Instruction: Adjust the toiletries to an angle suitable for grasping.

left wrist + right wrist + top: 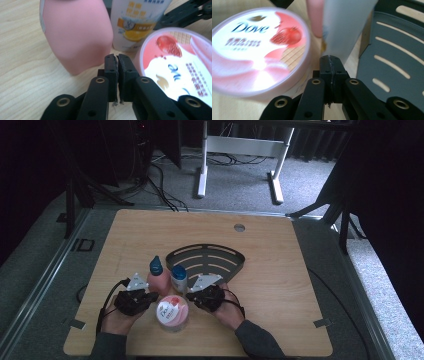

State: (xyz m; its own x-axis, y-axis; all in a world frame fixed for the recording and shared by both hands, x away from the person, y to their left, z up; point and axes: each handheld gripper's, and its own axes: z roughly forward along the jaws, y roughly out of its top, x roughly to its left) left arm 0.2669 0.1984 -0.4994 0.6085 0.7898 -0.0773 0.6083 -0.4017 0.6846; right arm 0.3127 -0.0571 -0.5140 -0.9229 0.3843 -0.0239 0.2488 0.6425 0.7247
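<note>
**Q:** So what's on the counter (280,270), how many of each?

**A:** Honestly, not much. Three toiletry items bunched together near the front edge: one pink bottle (159,281) with a blue cap, one white bottle (179,279) with a blue cap just beside it, and one round Dove jar (172,313) with a pink-and-white lid in front of both. Then one dark slotted corner rack (207,260) lying flat right behind the bottles.

**Q:** And the tools?

**A:** Two, one per hand. The left tool (151,296) sits just left of the jar, at the foot of the pink bottle. In the left gripper view its jaws are pressed together with nothing between them, pink bottle (75,35) straight ahead, jar (175,65) off to one side. The right tool (191,296) sits just right of the jar, near the white bottle. Its jaws are together too, empty, with the jar (257,50) and the rack (392,57) on either side in its own view.
</note>
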